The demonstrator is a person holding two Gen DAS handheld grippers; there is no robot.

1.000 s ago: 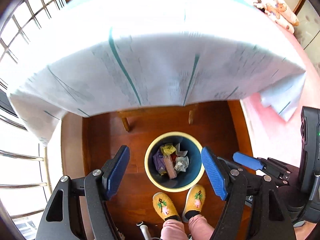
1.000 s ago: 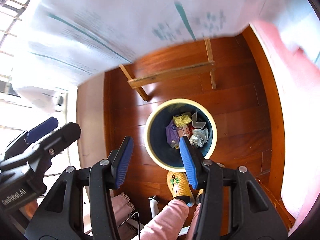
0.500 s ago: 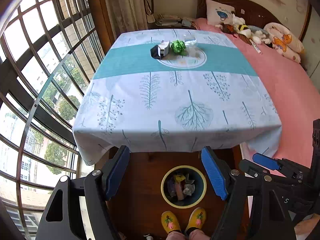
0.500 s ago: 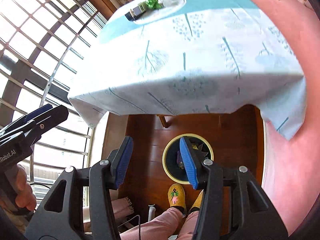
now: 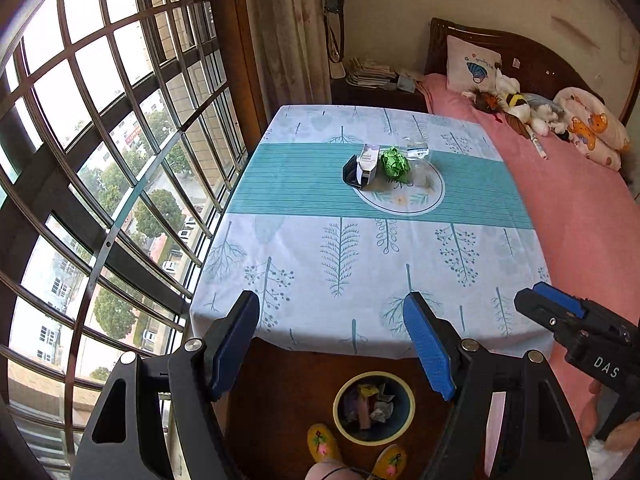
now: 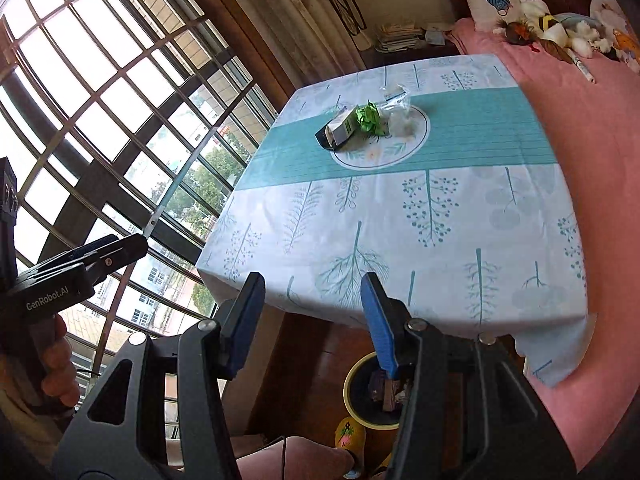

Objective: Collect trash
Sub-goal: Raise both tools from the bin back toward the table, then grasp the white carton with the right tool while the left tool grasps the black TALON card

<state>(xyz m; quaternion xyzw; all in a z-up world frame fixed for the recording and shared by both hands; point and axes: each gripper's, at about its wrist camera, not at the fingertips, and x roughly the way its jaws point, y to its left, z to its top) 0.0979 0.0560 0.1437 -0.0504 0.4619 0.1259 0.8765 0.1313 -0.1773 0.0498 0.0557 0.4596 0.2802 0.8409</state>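
A small pile of trash lies at the table's middle: a grey-white carton point(image 5: 367, 162) point(image 6: 341, 129) on a black flat item point(image 5: 349, 171), a crumpled green paper ball point(image 5: 395, 164) point(image 6: 369, 119), and clear plastic wrap point(image 5: 418, 151) point(image 6: 395, 96). A blue bin with a yellow rim point(image 5: 374, 406) point(image 6: 370, 394), holding several scraps, stands on the floor at the table's near edge. My left gripper point(image 5: 332, 346) is open and empty above the near edge. My right gripper point(image 6: 312, 326) is open and empty, also far from the pile.
The table has a tree-print cloth point(image 5: 360, 248) point(image 6: 420, 216). A barred window point(image 5: 100, 160) lies left, a pink bed point(image 5: 580, 208) with plush toys right. The person's yellow slippers point(image 5: 320, 442) stand by the bin on a wooden floor.
Both grippers have risen and tilted up from over the bin to look across the tabletop. Both stay open and empty.
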